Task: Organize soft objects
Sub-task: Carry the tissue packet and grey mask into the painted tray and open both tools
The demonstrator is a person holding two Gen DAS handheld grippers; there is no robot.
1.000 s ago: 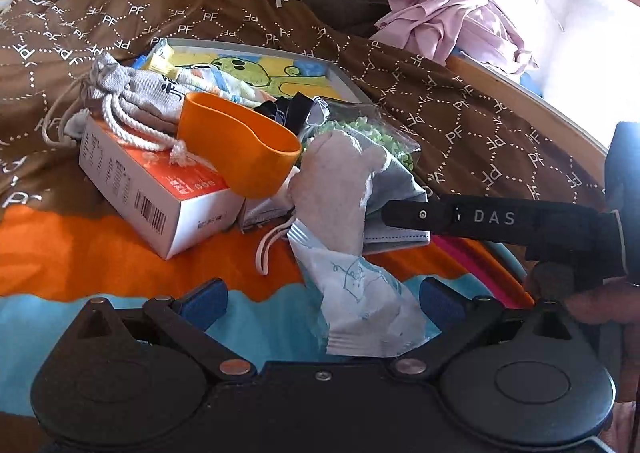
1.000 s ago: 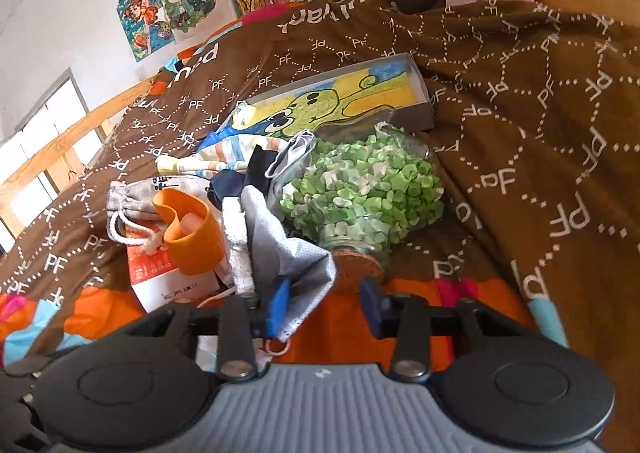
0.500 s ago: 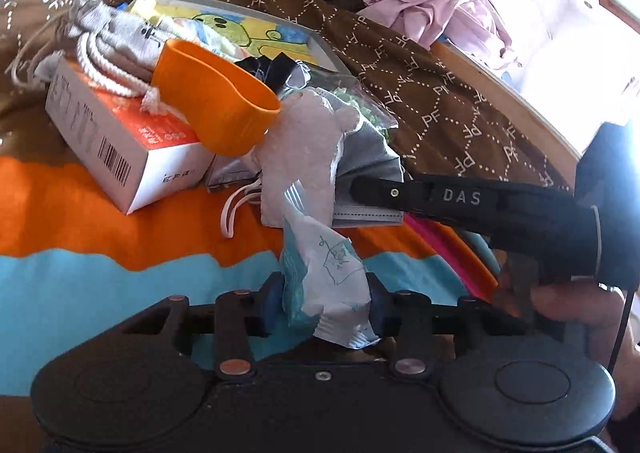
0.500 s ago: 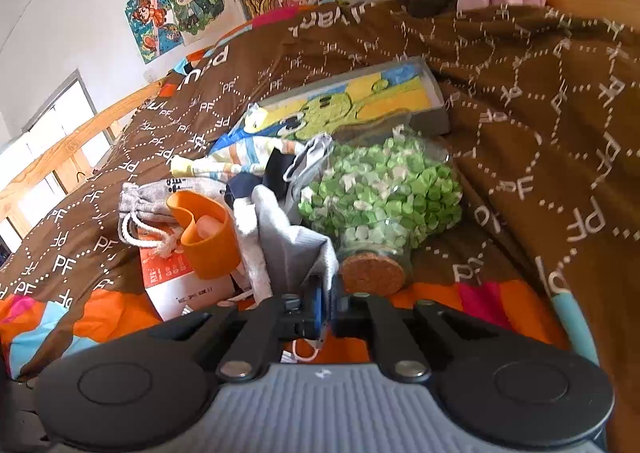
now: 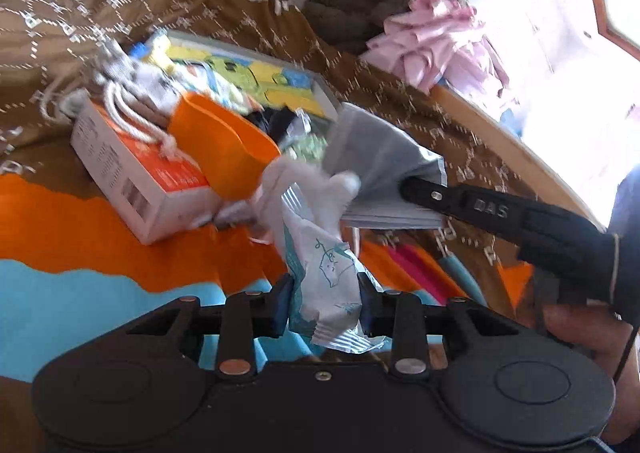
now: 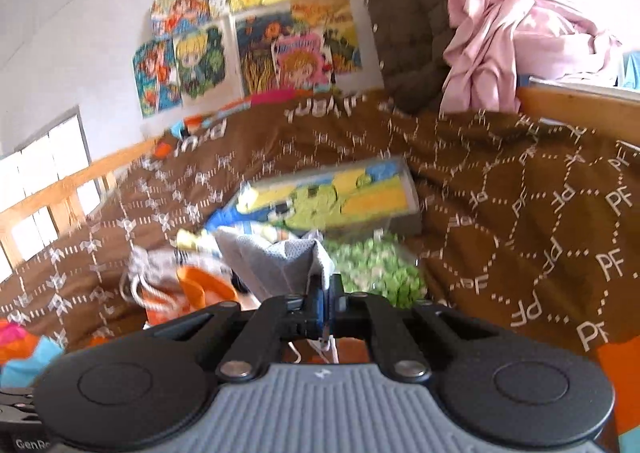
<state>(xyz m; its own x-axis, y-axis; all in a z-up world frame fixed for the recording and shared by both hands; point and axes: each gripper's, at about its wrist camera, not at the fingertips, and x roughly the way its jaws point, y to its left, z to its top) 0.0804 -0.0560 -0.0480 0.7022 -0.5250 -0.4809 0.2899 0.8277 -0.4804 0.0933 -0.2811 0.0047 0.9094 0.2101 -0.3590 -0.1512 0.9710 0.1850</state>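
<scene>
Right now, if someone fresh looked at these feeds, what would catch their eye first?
Probably the two grips at once: the left gripper, jaws closing around a white printed packet, and the right gripper shut on a grey face mask lifted off the pile. Behind them, the orange cup on the white-and-orange box stands out.

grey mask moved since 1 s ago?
Yes. The grey mask, pinched in the right gripper, has lifted: it now overlaps the picture box instead of lying low beside the orange cup.
</scene>
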